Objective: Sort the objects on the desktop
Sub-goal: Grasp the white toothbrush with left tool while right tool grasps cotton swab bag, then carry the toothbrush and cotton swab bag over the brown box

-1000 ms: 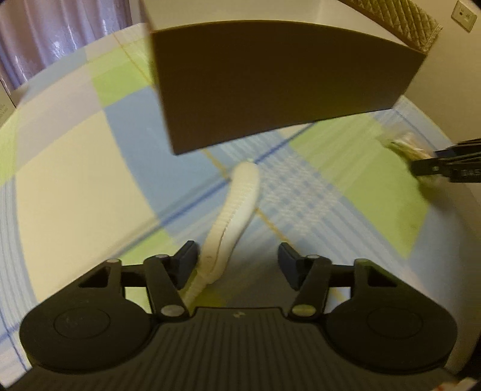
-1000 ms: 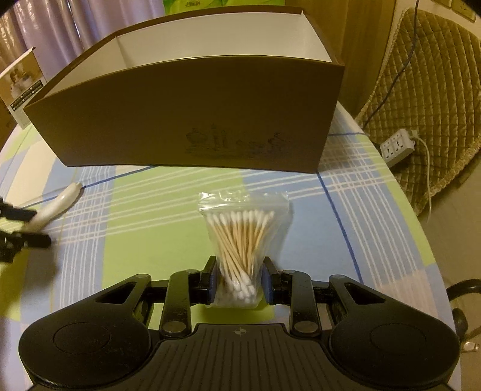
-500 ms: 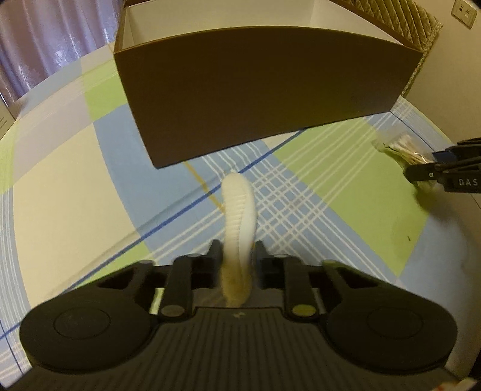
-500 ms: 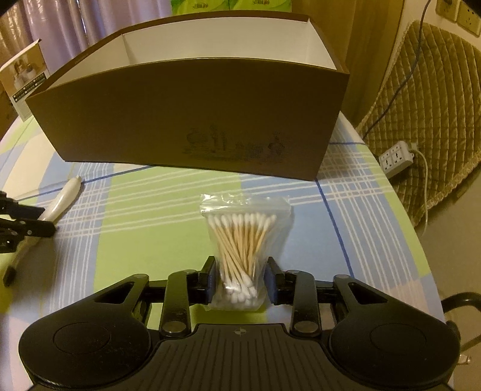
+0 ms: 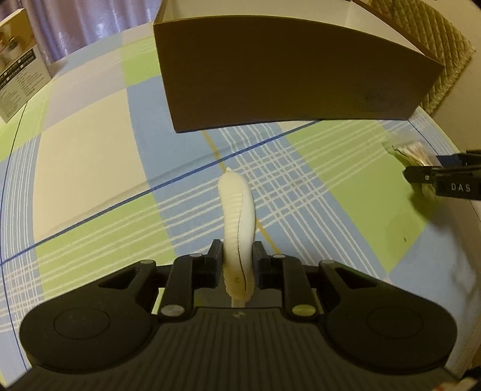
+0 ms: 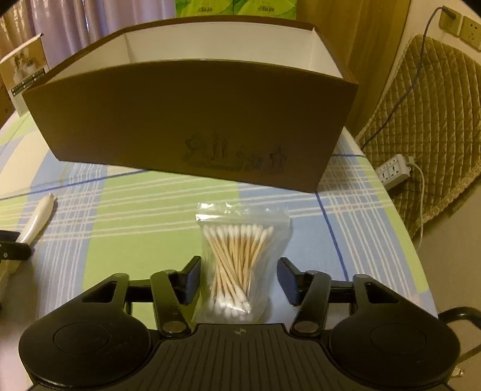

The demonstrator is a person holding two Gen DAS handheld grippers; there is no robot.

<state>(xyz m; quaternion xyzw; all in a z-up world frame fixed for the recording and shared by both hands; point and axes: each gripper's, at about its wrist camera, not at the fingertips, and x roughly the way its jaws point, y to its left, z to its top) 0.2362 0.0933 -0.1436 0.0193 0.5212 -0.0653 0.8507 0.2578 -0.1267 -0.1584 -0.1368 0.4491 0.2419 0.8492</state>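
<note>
A big open brown cardboard box (image 5: 285, 78) (image 6: 192, 120) with a white inside stands at the back of the checked tablecloth. My left gripper (image 5: 237, 258) is shut on a curved white ribbed tool (image 5: 237, 210) whose tip points toward the box. In the right wrist view that tool (image 6: 39, 219) and the left gripper (image 6: 12, 249) sit at the far left. My right gripper (image 6: 239, 266) is open, one finger on each side of a clear bag of cotton swabs (image 6: 240, 240) lying in front of the box. In the left wrist view the bag (image 5: 412, 150) and the right gripper (image 5: 436, 180) show at the right edge.
A white product box (image 6: 24, 75) stands at the table's far left. Green tissue packs (image 6: 234, 7) are behind the brown box. Off the table's right edge are a quilted cushion (image 6: 421, 120) and a power strip (image 6: 393, 170) on the floor.
My right gripper has opened and let go of the cotton swab bag. My left gripper closed on the white tool a second ago and still holds it.
</note>
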